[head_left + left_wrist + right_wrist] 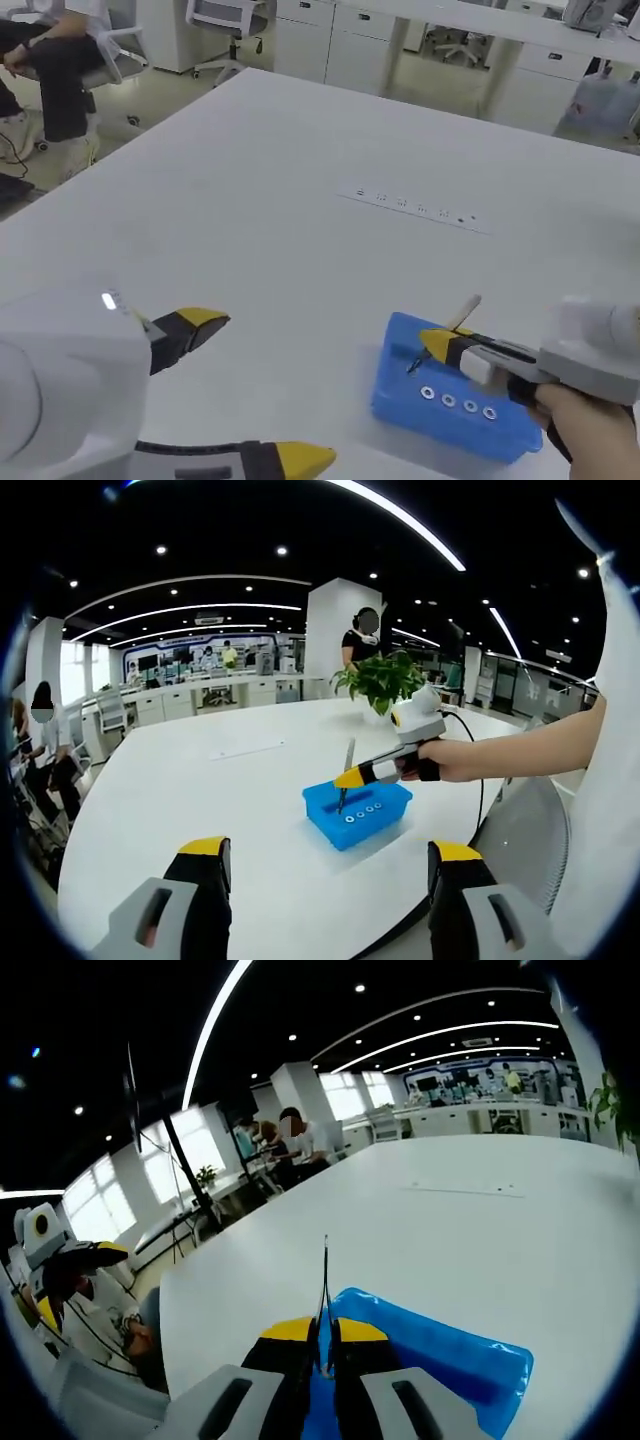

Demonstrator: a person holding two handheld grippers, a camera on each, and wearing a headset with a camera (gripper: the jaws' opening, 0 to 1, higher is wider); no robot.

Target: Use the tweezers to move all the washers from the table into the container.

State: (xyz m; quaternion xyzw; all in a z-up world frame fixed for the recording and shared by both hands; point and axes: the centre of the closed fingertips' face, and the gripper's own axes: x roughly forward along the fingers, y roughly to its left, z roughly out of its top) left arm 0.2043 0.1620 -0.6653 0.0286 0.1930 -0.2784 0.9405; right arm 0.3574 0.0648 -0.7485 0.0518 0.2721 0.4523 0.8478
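Note:
A blue container (400, 345) sits on the white table near its front edge, and several washers (449, 401) lie in a row on its floor. My right gripper (437, 346) hovers over it, shut on the tweezers (464, 312), whose dark tips (413, 366) point down into the container. The same tweezers (325, 1278) stick up between the closed jaws of the right gripper (322, 1332) above the container (450, 1355). Across the table I see the right gripper (350, 777) and the container (352, 832). My left gripper (265, 390) stands open and empty to the container's left.
A flush socket strip (415, 208) is set into the table (250, 200) beyond the container. A potted plant (380, 680) stands at the table's far end. A seated person (50, 60) and office chairs are off the table's far left corner.

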